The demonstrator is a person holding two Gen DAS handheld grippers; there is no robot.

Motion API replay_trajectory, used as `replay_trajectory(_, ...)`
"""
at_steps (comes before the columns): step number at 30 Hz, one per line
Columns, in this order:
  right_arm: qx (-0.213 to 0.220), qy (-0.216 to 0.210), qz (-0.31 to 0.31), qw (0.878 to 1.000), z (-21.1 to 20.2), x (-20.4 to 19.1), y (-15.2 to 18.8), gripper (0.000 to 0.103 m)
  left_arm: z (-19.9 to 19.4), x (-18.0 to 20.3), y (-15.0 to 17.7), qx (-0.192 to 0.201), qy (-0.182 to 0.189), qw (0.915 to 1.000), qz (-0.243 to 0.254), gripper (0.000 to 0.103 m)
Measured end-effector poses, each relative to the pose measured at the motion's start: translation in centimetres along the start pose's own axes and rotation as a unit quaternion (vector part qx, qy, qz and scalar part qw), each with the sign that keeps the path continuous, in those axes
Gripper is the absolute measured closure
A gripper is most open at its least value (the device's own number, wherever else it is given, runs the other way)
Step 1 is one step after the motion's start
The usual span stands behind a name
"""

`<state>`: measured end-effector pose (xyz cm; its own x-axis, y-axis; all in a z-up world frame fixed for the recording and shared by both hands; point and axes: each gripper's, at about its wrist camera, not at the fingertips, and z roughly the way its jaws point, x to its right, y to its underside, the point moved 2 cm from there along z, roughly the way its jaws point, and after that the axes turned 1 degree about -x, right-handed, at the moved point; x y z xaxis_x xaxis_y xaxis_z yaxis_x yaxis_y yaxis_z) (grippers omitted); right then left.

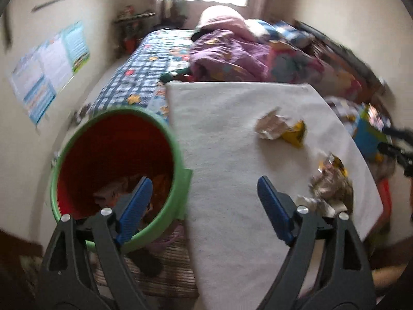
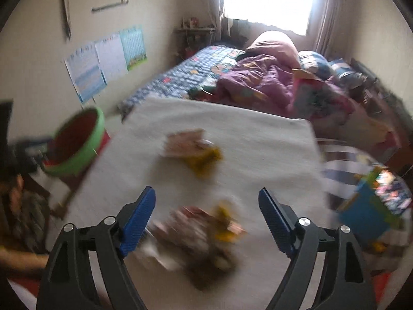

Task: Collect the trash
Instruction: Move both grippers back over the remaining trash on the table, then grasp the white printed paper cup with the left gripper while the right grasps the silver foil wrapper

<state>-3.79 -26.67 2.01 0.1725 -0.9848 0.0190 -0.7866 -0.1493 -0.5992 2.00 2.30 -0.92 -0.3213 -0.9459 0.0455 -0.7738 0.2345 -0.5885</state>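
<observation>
While both grippers gape empty | L gripper [image 1: 204, 183] by bin [image 1: 178, 160] | R gripper [image 2: 206, 193] over wrappers [image 2: 206, 232]

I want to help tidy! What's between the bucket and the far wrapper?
Only bare white table top lies between the bucket and the far wrapper, as the left wrist view shows.

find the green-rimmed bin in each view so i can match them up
Left wrist view: the green-rimmed bin sits lower left, beside the white table, some trash inside.
Right wrist view: the bin is at the left edge, off the table's left side.
Shared landmark: the yellow crumpled wrapper on the table.
</observation>
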Motion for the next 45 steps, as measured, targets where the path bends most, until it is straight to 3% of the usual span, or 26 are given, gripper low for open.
replay_trajectory(3,-0.013,-0.002,0.015,1.000,-0.8,2.7,2.2,0.019,-0.3,3.7,-0.1,-0.014,0.009,0.9984,0.054,0.022)
replay_trajectory(5,-0.017,-0.020,0.044,0.999,-0.2,3.9,3.5,0.019,-0.1,6.6,0.3,-0.005,0.023,0.9985,0.050,0.022)
replay_trajectory(8,-0.025,-0.053,0.095,0.994,1.8,5.4,5.4,0.019,1.5,9.9,1.5,-0.006,0.067,0.9976,-0.013,0.019)
replay_trajectory(10,-0.027,-0.076,0.114,0.990,2.8,5.3,5.8,0.019,3.5,11.8,2.9,-0.031,0.090,0.9930,-0.070,0.019)
replay_trajectory(12,-0.030,-0.092,0.118,0.988,4.0,5.5,6.1,0.019,4.8,12.8,4.0,-0.046,0.094,0.9883,-0.111,0.019)
replay_trajectory(19,-0.052,-0.140,0.089,0.985,7.2,4.7,5.7,0.019,9.9,15.1,7.1,-0.108,0.057,0.9751,-0.185,0.021)
replay_trajectory(21,-0.058,-0.151,0.064,0.985,8.1,4.1,5.3,0.019,10.5,15.4,7.2,-0.110,0.050,0.9759,-0.181,0.032)
replay_trajectory(24,-0.065,-0.163,0.020,0.984,9.0,3.6,4.5,0.019,10.8,15.5,6.9,-0.098,0.037,0.9785,-0.178,0.038)
replay_trajectory(28,-0.060,-0.167,-0.002,0.984,9.7,3.8,3.6,0.019,9.5,15.2,6.9,-0.078,0.033,0.9762,-0.199,0.055)
replay_trajectory(35,-0.070,-0.176,0.075,0.979,11.4,5.3,4.1,0.021,6.5,13.7,7.0,-0.029,-0.026,0.9703,-0.239,0.056)
replay_trajectory(40,-0.065,-0.168,0.060,0.982,11.1,4.3,4.5,0.023,5.6,13.1,6.6,-0.013,-0.046,0.9699,-0.239,0.055)
replay_trajectory(45,-0.048,-0.190,0.044,0.980,9.8,2.6,3.8,0.023,5.4,12.9,6.5,-0.009,-0.059,0.9707,-0.233,0.055)
